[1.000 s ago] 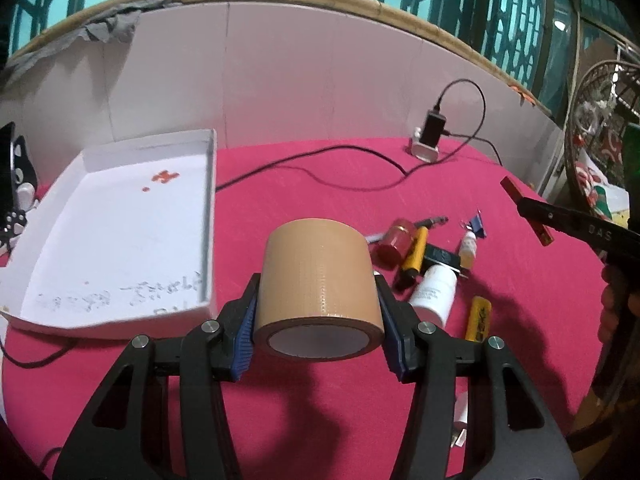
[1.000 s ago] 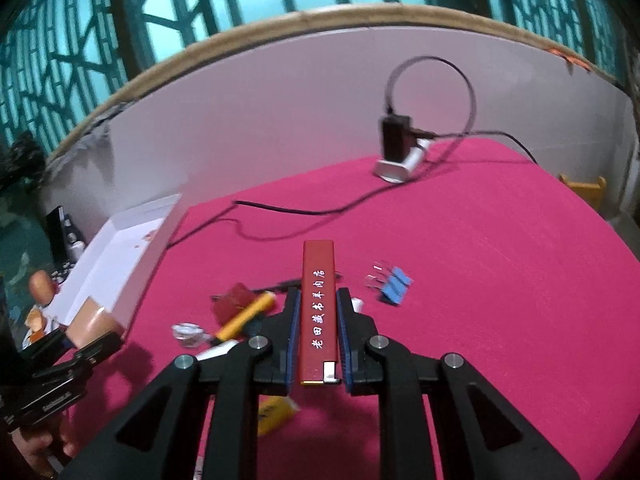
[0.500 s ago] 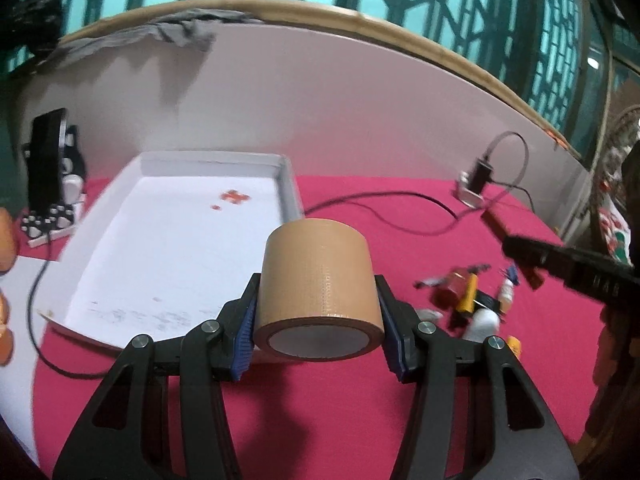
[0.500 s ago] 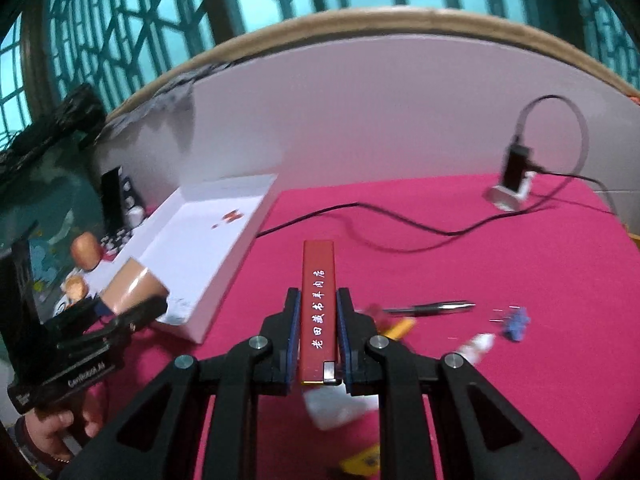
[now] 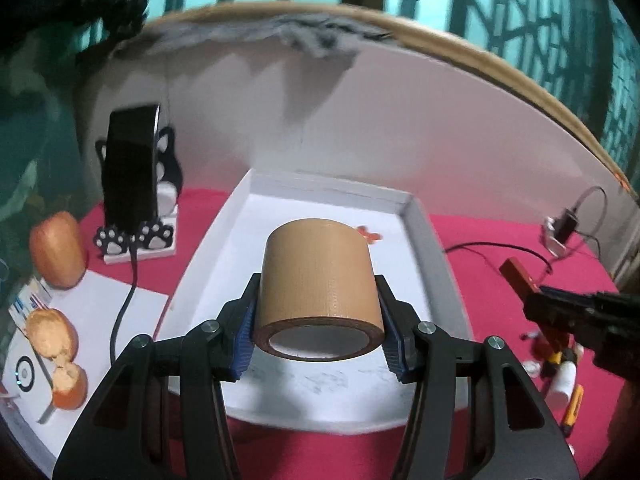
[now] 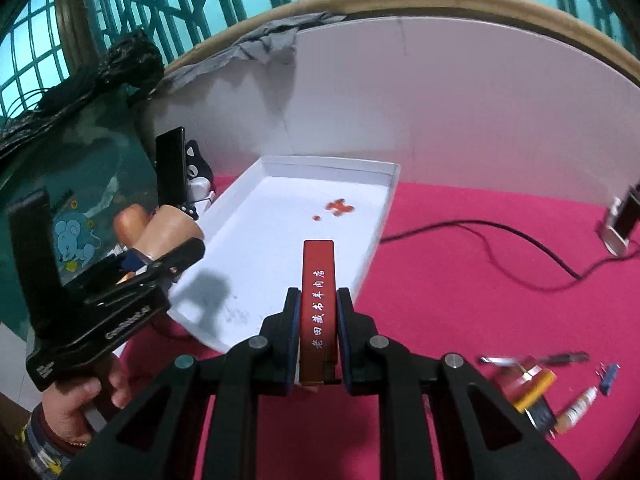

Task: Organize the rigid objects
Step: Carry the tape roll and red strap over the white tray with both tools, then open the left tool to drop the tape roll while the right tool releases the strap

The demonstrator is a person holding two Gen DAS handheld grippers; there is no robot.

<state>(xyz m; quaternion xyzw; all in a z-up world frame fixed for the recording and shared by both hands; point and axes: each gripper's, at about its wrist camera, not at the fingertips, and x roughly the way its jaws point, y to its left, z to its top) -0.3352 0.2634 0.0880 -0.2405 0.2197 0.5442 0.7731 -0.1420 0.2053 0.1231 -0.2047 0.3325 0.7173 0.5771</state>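
Tape roll (image 5: pixel 318 280) pinched between the blue pads of the left gripper (image 5: pixel 318 344), held in the air over the near part of the white tray (image 5: pixel 424 240); red bar (image 6: pixel 318 304) clamped upright-forward in the narrow-set jaws of the right gripper (image 6: pixel 318 344), over the tray's near right corner; white characters run along the bar, not readable to me.

Tray floor bare save a few small red bits (image 6: pixel 338 207) toward the far end and faint grey print near the front.

Left of tray: dark phone (image 5: pixel 130 172) on a cat-paw stand (image 5: pixel 160 216), cable trailing; orange fruit (image 5: pixel 58 254) on white paper.

Right, on red cloth (image 6: pixel 460 280): blurred heap of small items (image 6: pixel 540 392), perhaps a pen, tube and clip; black cable (image 6: pixel 500 240) to a charger (image 6: pixel 620 220).
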